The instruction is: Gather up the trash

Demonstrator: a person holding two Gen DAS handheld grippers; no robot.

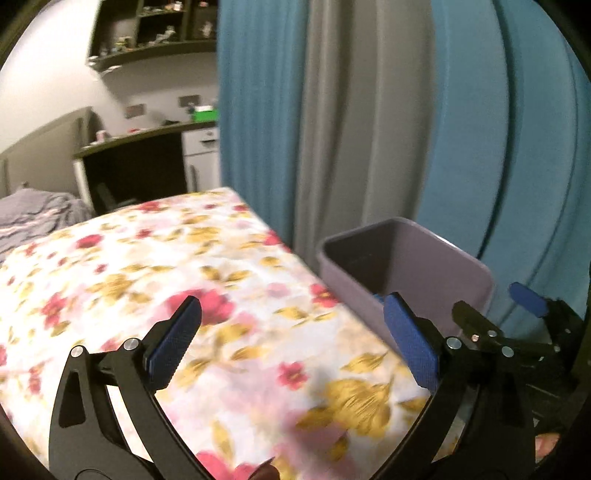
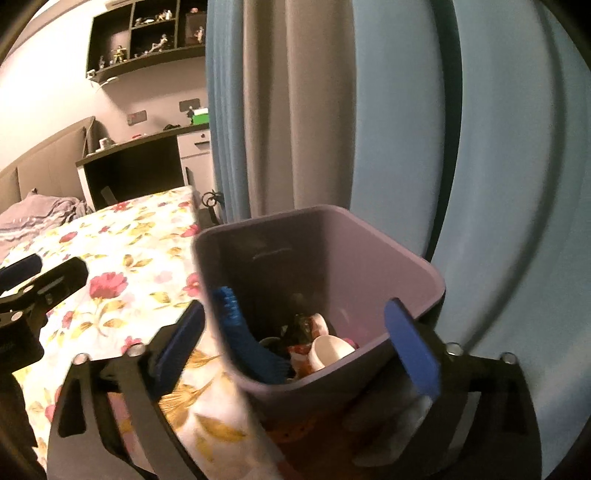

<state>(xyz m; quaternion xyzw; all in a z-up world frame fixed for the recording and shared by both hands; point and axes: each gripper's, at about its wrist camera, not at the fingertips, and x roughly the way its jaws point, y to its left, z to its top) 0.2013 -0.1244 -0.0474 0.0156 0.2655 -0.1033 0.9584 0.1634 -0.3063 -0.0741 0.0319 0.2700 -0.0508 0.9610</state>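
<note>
Purple trash bin (image 2: 325, 295) directly ahead of the right gripper (image 2: 295, 343), mouth tilted toward the camera, standing just beside the bed's edge and in front of the curtains. Inside, at the bottom: a blue brush (image 2: 243, 332) leaning along the wall nearer the left finger, a white cup (image 2: 328, 350) lying on its side, a red-and-white scrap next to it, and something dark between them, too blurred to name. Right gripper spread wide, blue pads (image 2: 413, 350) apart with the bin's near rim between them, nothing clamped; whether the pads touch the bin wall cannot be told. Left gripper (image 1: 295, 343) likewise wide open and holding nothing, hovering over the floral bedsheet (image 1: 184, 277), with the same bin (image 1: 406, 266) ahead and to the right of its right finger. Farther right in the left wrist view, the other gripper (image 1: 517, 325) just beyond the bin's near corner; in the right wrist view, the left one (image 2: 37, 284) at the far left edge above the sheet. Beyond the bin, blue and grey curtains (image 1: 332, 129) hanging close behind. Ahead and left of both grippers, a rumpled grey blanket (image 1: 33, 214) at the far end of the bed, a dark desk (image 1: 147, 155) with a white drawer unit, a green box (image 1: 203, 112) on top, and wall shelves (image 2: 147, 33) with small figurines above.
</note>
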